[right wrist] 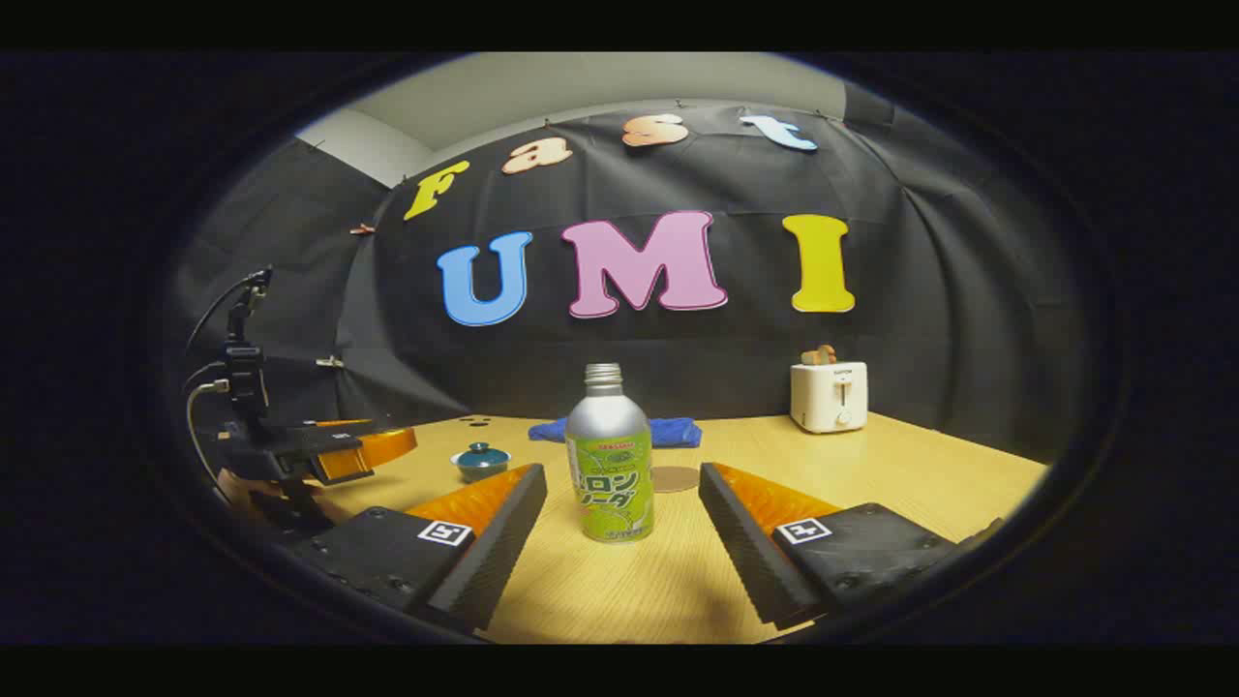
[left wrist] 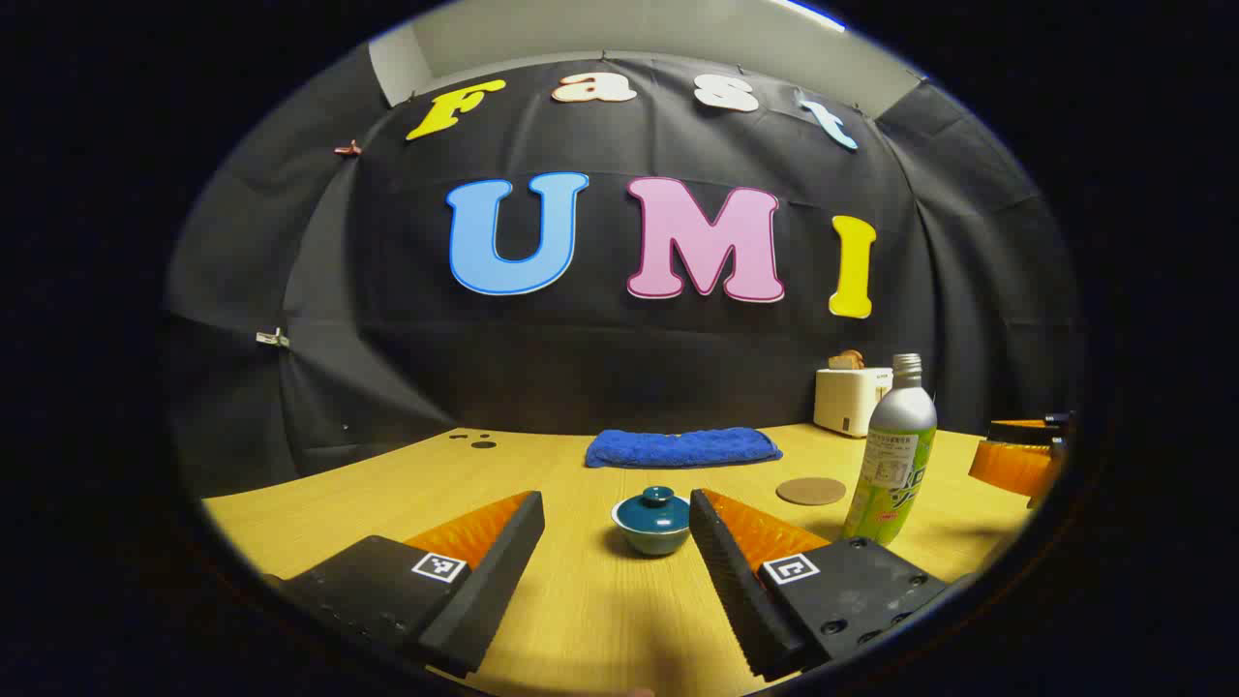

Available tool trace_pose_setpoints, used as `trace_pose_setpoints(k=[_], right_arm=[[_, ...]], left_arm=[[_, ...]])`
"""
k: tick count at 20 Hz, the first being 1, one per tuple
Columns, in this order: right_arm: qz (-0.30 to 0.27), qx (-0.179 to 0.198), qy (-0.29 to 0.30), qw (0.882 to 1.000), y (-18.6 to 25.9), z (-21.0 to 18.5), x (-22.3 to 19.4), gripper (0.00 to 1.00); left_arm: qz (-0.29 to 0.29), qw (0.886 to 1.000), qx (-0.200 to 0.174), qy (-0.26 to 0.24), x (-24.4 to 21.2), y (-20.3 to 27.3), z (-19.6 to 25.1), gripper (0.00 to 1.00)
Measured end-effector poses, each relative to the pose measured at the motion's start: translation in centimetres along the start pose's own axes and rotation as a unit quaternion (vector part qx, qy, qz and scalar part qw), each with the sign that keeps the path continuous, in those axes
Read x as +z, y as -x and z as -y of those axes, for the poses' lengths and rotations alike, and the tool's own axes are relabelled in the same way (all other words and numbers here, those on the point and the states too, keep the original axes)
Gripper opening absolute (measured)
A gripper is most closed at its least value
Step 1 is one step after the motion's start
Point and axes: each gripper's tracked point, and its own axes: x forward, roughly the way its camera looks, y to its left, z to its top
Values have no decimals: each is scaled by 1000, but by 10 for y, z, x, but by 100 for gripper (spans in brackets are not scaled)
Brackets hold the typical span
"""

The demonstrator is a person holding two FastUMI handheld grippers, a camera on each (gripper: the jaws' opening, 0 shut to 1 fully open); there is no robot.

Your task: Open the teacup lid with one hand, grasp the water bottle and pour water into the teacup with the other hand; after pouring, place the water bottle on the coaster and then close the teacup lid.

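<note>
A small teal teacup (left wrist: 654, 523) with its lid on sits on the wooden table, just ahead of my left gripper (left wrist: 617, 505), whose fingers stand wide apart with nothing between them. To its right stands an upright silver and green water bottle (left wrist: 893, 455), and a round brown coaster (left wrist: 811, 491) lies behind it. In the right gripper view the water bottle (right wrist: 610, 457) stands just ahead of my open right gripper (right wrist: 621, 474), untouched. The teacup (right wrist: 481, 461) is off to the left there and the coaster (right wrist: 675, 478) lies behind the bottle. The left gripper (right wrist: 363, 453) shows at far left.
A folded blue towel (left wrist: 682, 447) lies at the back of the table (left wrist: 581, 600). A white toaster (right wrist: 829, 395) with bread in it stands at the back right. The black cloth wall closes the far side.
</note>
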Motion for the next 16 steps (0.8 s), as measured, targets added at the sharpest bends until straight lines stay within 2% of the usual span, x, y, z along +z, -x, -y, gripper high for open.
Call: trace_pose_setpoints(k=[3,11,16], right_arm=[[3,1,0,1000,1,-1,1,98],[1,2,0,1000,-6,-2,1,98],[6,-2,11,1000,-9,1,6,98]], left_arm=[[19,1000,-7,-2,8,2,7,95],[-24,1000,0,6,-10,-7,5,95],[-23,1000,-1,6,-9,-10,6,95]])
